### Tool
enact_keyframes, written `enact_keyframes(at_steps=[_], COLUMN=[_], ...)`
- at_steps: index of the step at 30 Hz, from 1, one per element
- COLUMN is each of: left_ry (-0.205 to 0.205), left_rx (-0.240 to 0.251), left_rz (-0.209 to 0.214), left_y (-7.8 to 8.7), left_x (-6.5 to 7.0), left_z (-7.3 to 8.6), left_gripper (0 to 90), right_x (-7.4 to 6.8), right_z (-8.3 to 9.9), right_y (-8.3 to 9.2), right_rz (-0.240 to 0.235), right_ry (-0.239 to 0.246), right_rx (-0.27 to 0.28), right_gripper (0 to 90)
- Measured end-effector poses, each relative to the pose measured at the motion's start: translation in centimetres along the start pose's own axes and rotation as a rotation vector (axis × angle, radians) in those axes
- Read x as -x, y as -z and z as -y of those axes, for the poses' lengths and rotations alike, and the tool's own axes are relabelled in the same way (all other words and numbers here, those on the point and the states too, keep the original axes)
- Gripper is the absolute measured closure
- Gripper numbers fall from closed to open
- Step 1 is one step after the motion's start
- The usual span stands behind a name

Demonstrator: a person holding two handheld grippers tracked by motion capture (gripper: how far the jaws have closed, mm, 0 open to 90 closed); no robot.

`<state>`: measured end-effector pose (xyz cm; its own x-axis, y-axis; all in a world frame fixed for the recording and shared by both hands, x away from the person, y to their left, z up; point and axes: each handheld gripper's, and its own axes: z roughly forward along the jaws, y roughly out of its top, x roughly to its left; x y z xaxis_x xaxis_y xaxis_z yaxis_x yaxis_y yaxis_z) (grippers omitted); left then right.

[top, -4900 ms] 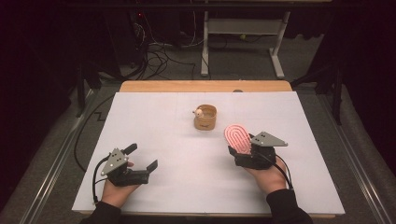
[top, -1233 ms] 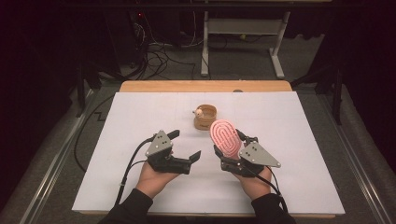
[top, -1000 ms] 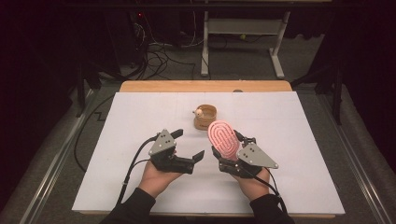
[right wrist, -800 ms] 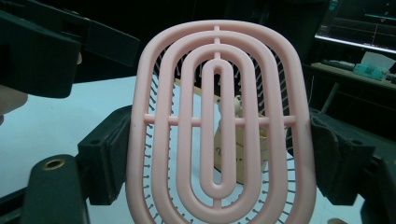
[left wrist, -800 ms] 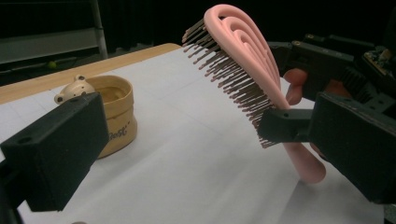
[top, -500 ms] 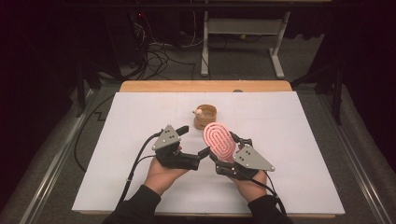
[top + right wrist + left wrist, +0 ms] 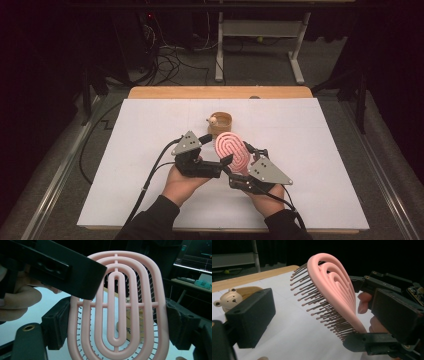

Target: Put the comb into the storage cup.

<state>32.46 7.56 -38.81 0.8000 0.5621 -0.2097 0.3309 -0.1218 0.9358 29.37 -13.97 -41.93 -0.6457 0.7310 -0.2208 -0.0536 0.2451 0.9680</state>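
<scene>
A pink oval vented hairbrush (image 7: 232, 150) stands upright above the white table, my right gripper (image 7: 239, 163) shut on its two edges. In the right gripper view the brush (image 7: 115, 307) spans between both jaws of the right gripper (image 7: 117, 327). My left gripper (image 7: 216, 148) has come in from the left and its jaws have just been closing, with the brush between them. In the left gripper view the bristles (image 7: 317, 302) point at its left jaw with a gap left; the pads do not press. One left jaw crosses the brush's back at upper left in the right gripper view.
A small wooden cup (image 7: 221, 120) with a bear head (image 7: 228, 300) on its rim stands just behind the grippers. White paper (image 7: 150, 125) covers the table, with a wooden edge (image 7: 220, 92) at the back. Cables and desk legs lie on the floor beyond.
Both hands have drawn together at the table's middle. The left gripper slid right until its jaws straddle the brush, and the right gripper carried the brush slightly left.
</scene>
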Motion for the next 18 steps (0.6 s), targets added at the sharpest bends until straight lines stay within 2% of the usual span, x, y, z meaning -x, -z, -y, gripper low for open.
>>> enact_keyframes(at_steps=[5,7,10,13,16,18], left_ry=[0.046,0.05,0.063,0.102,0.112,0.118], left_rx=[-0.012,-0.02,-0.032,-0.05,-0.054,-0.058], left_rz=[0.04,0.051,0.061,0.079,0.085,0.093], left_y=[-0.32,-0.44,-0.56,-0.65,-0.69,-0.71], left_x=[-0.03,0.06,0.0,-0.23,-0.3,-0.38], left_z=[-0.1,-0.15,-0.17,-0.22,-0.24,-0.24], left_gripper=[15.4,19.0,19.2,23.8,28.7,28.8], right_x=[-0.12,-0.11,-0.11,-0.08,-0.1,-0.13], right_z=[0.03,-0.01,-0.05,-0.09,-0.08,-0.08], right_y=[-0.06,-0.06,-0.04,-0.02,-0.03,-0.04], right_rz=[-0.003,-0.005,-0.004,-0.002,-0.001,-0.003], right_ry=[0.009,0.01,0.011,0.011,0.014,0.016], right_rx=[-0.002,0.0,0.001,0.003,0.003,0.002], right_gripper=[20.3,20.3,20.3,20.3,20.3,20.3])
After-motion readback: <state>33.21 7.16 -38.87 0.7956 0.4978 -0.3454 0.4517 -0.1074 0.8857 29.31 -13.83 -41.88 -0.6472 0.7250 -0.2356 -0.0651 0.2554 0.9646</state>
